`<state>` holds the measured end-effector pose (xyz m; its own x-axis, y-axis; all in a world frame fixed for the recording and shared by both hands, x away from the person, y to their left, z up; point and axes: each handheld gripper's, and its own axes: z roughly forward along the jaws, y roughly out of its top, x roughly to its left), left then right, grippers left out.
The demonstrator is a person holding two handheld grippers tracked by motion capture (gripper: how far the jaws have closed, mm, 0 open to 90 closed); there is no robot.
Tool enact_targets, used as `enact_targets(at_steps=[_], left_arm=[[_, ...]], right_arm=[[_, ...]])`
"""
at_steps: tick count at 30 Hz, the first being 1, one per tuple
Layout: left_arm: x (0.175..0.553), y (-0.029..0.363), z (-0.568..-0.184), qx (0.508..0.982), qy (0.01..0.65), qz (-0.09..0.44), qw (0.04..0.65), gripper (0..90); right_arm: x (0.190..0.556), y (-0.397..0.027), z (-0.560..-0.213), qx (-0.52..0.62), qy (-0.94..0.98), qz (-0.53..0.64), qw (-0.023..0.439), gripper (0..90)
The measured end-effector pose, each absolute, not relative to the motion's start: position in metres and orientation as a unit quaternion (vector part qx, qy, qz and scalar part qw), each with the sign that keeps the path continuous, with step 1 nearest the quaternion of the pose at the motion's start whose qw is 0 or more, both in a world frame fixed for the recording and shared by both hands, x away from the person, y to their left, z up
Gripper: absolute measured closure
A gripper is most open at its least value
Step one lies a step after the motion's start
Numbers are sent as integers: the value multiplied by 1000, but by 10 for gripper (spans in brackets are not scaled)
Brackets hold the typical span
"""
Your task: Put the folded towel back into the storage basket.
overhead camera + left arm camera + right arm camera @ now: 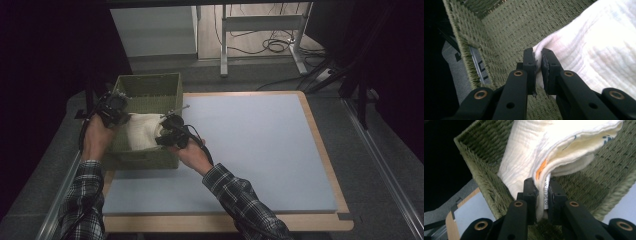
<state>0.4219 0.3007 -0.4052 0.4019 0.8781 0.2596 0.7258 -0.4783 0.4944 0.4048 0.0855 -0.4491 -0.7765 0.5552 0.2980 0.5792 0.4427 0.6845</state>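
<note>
On the bench (260, 150), the woven green basket (150, 85) receives the folded white cloth (142, 131) (placement step, by judgement), left gripper (538, 65) and right gripper (541, 195) each clamped on a cloth edge; next: lower, then release.

Left gripper (538, 63) clamped on a folded edge of the white cloth (594, 47), pads pinching the fabric inside the green woven basket (506, 32). Cloth bulging up right of the jaws, against the basket's inner wall.
</note>
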Motion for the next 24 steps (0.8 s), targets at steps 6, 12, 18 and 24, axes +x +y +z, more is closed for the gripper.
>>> enact_targets(at_steps=[6, 12, 18, 24], left_arm=[[426, 295, -415, 827, 484, 245, 148, 819], [432, 289, -424, 826, 484, 248, 148, 812], [433, 285, -427, 819, 485, 259, 161, 648], [433, 283, -427, 816, 489, 253, 174, 599]], right_arm=[[404, 88, -451, -335, -852, -401, 15, 784], [404, 91, -452, -334, -855, -396, 16, 713], [403, 90, -447, -320, -858, -402, 6, 639], [405, 80, -438, -317, -855, -411, -3, 592]])
